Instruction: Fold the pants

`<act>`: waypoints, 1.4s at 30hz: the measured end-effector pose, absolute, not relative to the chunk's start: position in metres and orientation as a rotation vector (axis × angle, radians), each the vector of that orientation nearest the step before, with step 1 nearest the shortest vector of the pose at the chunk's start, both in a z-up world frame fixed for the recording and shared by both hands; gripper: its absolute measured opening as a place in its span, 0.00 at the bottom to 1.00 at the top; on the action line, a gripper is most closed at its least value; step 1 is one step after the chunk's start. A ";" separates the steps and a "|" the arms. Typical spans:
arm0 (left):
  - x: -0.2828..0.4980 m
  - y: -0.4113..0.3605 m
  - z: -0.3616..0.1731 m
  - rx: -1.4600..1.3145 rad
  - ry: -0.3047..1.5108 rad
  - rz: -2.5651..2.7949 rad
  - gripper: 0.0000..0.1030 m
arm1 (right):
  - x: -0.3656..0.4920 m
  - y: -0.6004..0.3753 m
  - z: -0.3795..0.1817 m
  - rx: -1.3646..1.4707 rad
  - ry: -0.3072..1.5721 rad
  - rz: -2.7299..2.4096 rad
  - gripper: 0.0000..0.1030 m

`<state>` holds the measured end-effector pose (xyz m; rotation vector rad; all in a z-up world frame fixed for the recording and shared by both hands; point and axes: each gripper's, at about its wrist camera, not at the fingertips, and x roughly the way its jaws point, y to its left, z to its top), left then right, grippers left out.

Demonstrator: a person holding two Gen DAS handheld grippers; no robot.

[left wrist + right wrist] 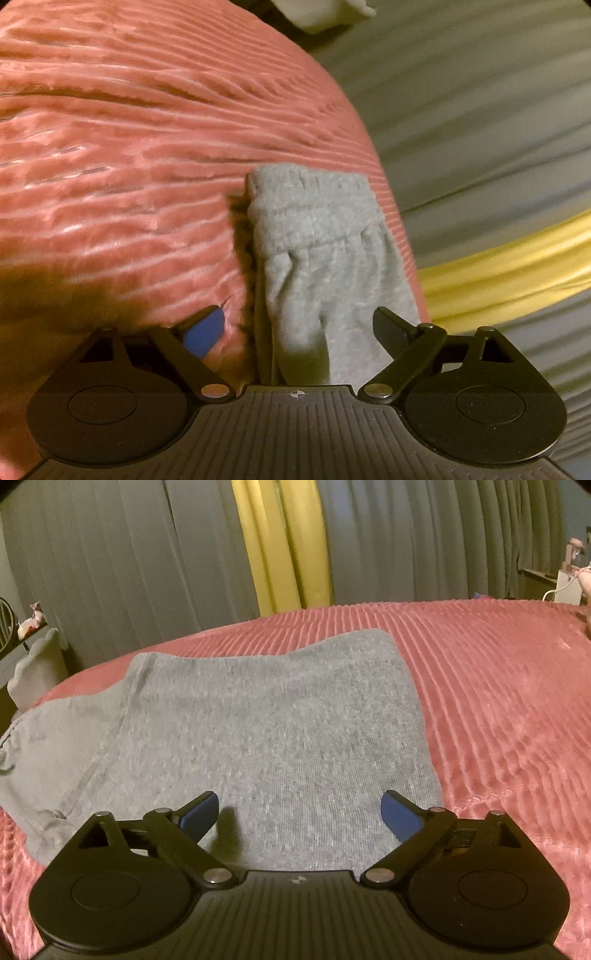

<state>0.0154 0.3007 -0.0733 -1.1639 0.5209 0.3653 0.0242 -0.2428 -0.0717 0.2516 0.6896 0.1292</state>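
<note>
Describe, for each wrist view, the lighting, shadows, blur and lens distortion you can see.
Left wrist view: warm dim light, motion blur on the pink bedspread, a dark shadow beside the grey pants, and fisheye bending of the curtains. Right wrist view: sharper, the bed edge bowed by the lens, and a small finger shadow on the pants.

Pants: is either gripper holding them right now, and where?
Neither. The left gripper and right gripper are both open over the pants, gripping nothing.
</note>
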 end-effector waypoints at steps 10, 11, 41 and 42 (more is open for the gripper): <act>0.020 0.305 -0.083 -1.212 0.510 0.271 0.80 | 0.024 -0.237 -0.072 0.210 0.694 0.123 0.96; 0.025 0.305 -0.086 -1.214 0.514 0.265 0.80 | 0.025 -0.236 -0.073 0.204 0.694 0.121 0.96; 0.053 0.190 0.041 -0.481 0.249 0.237 0.17 | 0.006 -0.290 -0.060 0.551 0.564 0.036 0.96; 0.051 0.169 0.055 -0.400 0.218 0.198 0.17 | 0.003 -0.296 -0.060 0.568 0.553 0.006 0.96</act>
